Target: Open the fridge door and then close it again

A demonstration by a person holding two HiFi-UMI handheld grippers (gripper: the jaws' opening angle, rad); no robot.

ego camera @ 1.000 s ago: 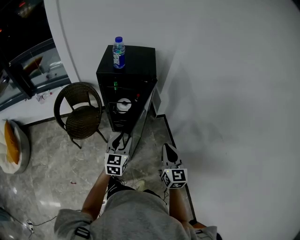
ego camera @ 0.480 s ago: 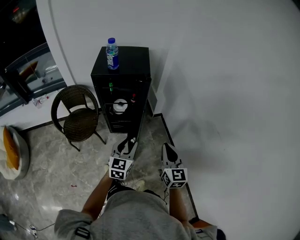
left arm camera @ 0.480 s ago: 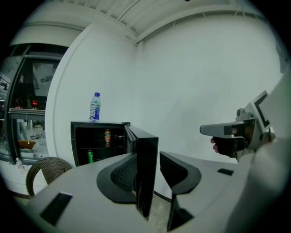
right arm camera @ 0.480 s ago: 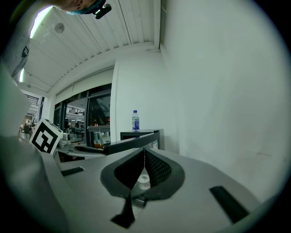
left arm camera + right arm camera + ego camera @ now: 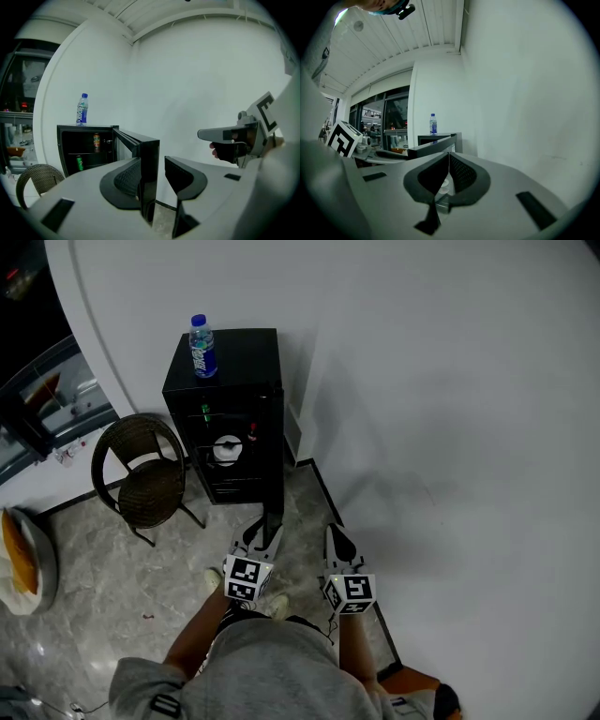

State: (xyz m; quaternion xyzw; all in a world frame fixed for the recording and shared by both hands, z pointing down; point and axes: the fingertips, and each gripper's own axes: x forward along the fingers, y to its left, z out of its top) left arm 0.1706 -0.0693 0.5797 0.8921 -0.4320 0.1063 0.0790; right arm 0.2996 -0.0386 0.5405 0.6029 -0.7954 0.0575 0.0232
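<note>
The black mini fridge (image 5: 234, 357) stands against the white wall with its door (image 5: 274, 470) swung wide open toward me. My left gripper (image 5: 265, 532) is closed on the door's free edge; in the left gripper view the door (image 5: 143, 143) stands between the jaws of that gripper (image 5: 151, 161). Cans show on the shelves inside the fridge (image 5: 89, 150). My right gripper (image 5: 336, 542) hangs to the right of the door, shut with nothing in it; its jaws meet in the right gripper view (image 5: 449, 157).
A water bottle (image 5: 202, 346) stands upright on the fridge top. A dark wicker chair (image 5: 141, 474) sits left of the fridge. The white wall (image 5: 450, 427) runs close along my right side. A bag (image 5: 19, 549) lies on the marble floor at far left.
The fridge door has swung further open. My left gripper moved rightward with the door's edge in it. The right gripper barely shifted.
</note>
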